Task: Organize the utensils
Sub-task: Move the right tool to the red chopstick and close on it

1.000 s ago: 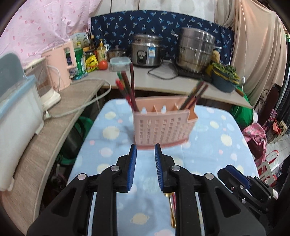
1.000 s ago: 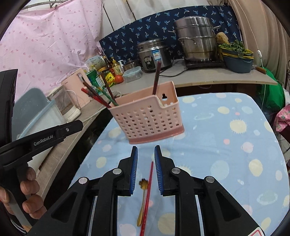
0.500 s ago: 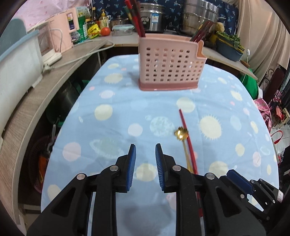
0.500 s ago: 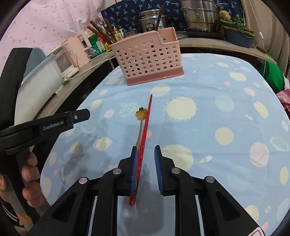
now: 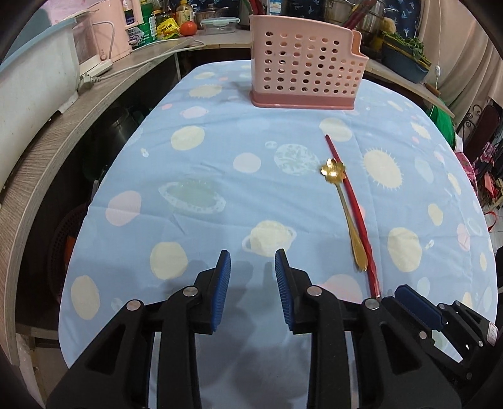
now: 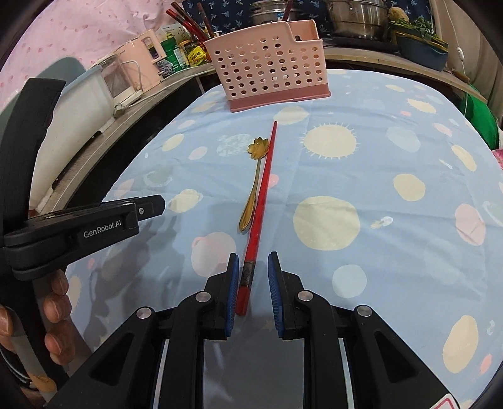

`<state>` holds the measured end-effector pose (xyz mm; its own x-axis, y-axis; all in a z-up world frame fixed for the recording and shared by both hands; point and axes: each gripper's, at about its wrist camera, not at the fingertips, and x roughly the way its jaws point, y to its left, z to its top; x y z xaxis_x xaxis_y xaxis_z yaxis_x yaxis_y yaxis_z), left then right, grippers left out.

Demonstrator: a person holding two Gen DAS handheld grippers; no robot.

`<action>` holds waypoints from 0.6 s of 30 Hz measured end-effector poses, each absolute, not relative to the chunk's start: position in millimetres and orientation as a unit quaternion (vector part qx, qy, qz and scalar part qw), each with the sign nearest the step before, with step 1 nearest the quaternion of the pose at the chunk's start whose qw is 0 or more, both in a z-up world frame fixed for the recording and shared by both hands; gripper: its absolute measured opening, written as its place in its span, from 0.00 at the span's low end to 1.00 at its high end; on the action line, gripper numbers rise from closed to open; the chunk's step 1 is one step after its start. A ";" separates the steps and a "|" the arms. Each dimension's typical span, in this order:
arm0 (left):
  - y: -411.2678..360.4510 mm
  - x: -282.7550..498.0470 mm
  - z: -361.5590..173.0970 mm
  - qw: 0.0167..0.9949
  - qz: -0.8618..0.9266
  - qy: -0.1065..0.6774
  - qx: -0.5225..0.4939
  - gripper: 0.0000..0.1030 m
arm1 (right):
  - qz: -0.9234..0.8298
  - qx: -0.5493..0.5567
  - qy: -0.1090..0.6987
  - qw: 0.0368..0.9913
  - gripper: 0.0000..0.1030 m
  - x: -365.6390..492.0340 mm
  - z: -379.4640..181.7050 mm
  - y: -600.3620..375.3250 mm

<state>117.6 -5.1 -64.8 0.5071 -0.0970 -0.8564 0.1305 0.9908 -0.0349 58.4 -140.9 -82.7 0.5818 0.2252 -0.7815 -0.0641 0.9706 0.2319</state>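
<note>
A red chopstick [image 6: 263, 195] lies lengthwise on the blue patterned tablecloth [image 6: 393, 151], with a gold flower-bowl spoon [image 6: 254, 179] touching its left side. My right gripper [image 6: 251, 267] is open, low over the cloth, its fingers on either side of the chopstick's near end. My left gripper [image 5: 252, 261] is open and empty, left of both utensils; the chopstick [image 5: 352, 207] and spoon [image 5: 344, 207] show to its right. A pink perforated utensil basket [image 6: 267, 66] stands at the table's far end with several chopsticks in it; it also shows in the left wrist view [image 5: 303, 63].
A wooden counter [image 5: 47, 144] runs along the left with a white bin [image 5: 28, 81], a pink appliance [image 6: 144, 56] and bottles. Steel pots [image 6: 355, 15] and a blue tub of greens [image 6: 418, 47] stand behind the basket. The left gripper's body [image 6: 72, 229] is at the right gripper's left.
Both grippers have pulled back and dropped toward the near end of the table. The right gripper's fingers have opened wider around the chopstick's near end. The utensils have not moved.
</note>
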 end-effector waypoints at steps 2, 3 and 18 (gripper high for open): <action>-5.2 116.2 -66.4 0.867 -0.065 0.493 0.019 0.28 | 0.081 0.085 0.450 0.885 0.19 58.0 -83.7 -138.9; -5.5 115.7 -66.9 0.867 -0.064 0.493 0.020 0.28 | 0.081 0.083 0.451 0.885 0.19 57.4 -83.9 -138.1; -4.3 115.9 -69.5 0.866 -0.063 0.496 0.019 0.34 | 0.069 0.045 0.447 0.891 0.15 57.0 -91.1 -127.6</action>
